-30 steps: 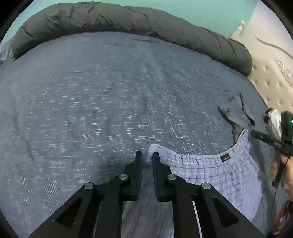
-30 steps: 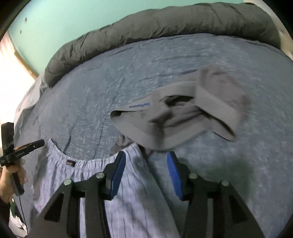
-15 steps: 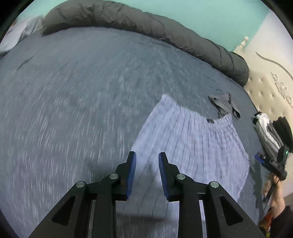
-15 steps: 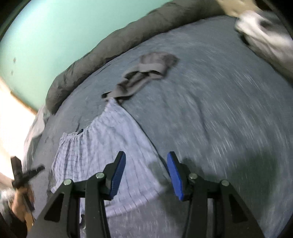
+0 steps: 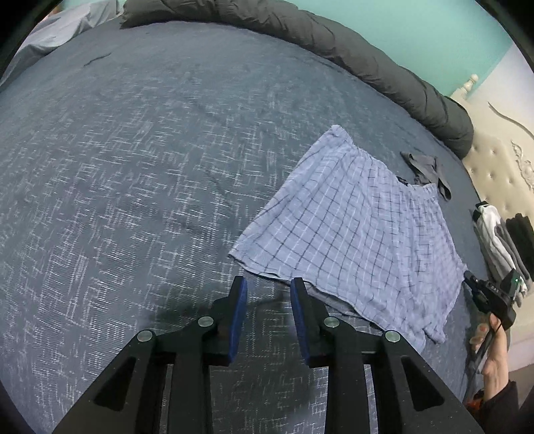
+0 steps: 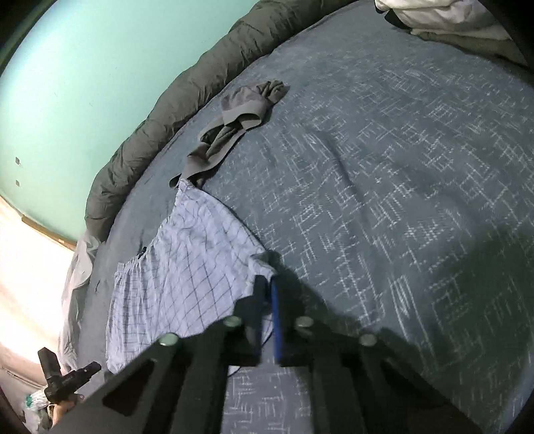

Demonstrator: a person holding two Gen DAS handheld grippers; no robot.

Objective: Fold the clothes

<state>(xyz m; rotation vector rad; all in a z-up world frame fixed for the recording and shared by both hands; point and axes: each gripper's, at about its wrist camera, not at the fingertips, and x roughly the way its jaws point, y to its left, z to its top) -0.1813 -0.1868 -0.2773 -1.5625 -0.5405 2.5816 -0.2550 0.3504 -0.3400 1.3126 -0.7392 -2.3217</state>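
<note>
Light blue checked shorts lie flat on the dark blue bed sheet, waistband away from me and hem towards me. My left gripper stands open just short of the hem's left corner, with nothing between its blue pads. It also shows small in the right wrist view, held in a hand. My right gripper is shut on the hem's right corner, which lifts slightly at the fingertips. In the left wrist view it sits at that same corner.
Crumpled grey underwear lies just beyond the waistband. A rolled dark duvet lines the far edge. A pile of folded clothes sits by the beige headboard. A teal wall is behind.
Both grippers drew back from the waistband end to the hem. The left gripper's jaws opened wider. The right gripper, open before, closed on the hem corner.
</note>
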